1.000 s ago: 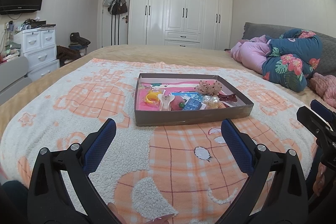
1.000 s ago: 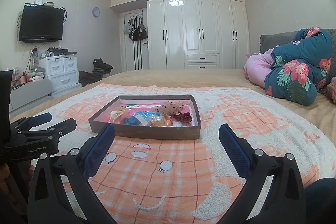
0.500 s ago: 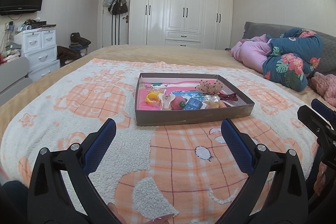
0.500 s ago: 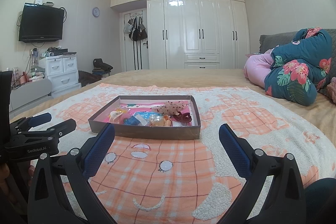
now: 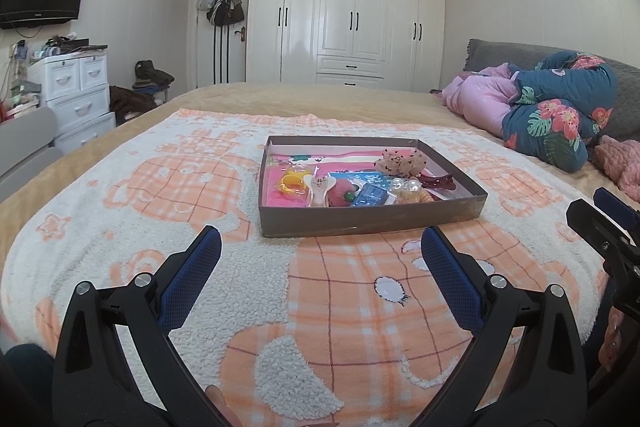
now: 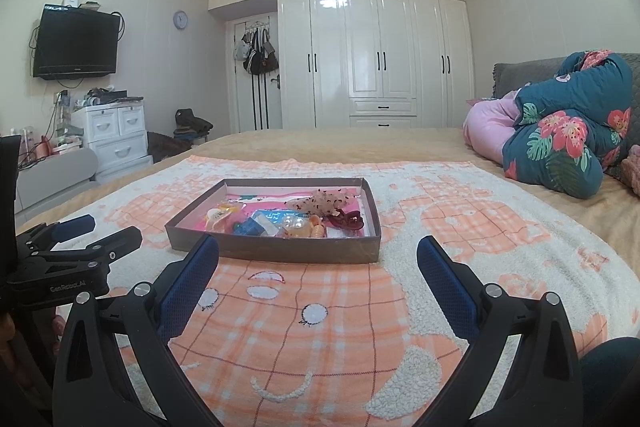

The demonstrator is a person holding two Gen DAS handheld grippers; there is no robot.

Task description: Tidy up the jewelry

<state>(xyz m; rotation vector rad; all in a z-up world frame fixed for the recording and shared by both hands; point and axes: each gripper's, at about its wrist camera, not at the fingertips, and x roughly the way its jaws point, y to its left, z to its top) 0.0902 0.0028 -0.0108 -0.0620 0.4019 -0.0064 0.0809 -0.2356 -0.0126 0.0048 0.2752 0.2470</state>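
Tray (image 5: 372,217) of trinkets on blanket (image 5: 160,195), beyond 2 spread hand-held grippers.

right gripper (image 6: 318,259): held wide apart above blanket (image 6: 340,327) | tray (image 6: 276,250): filled with trinkets, set ahead | left gripper (image 6: 98,229): seen at left

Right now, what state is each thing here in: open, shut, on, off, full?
Left gripper: open, holding nothing.
Right gripper: open, holding nothing.
Tray: lidless, with hair clips and trinkets inside.
Wardrobe doors: shut.
Television: screen dark.
Floral quilt: bundled up, not spread.
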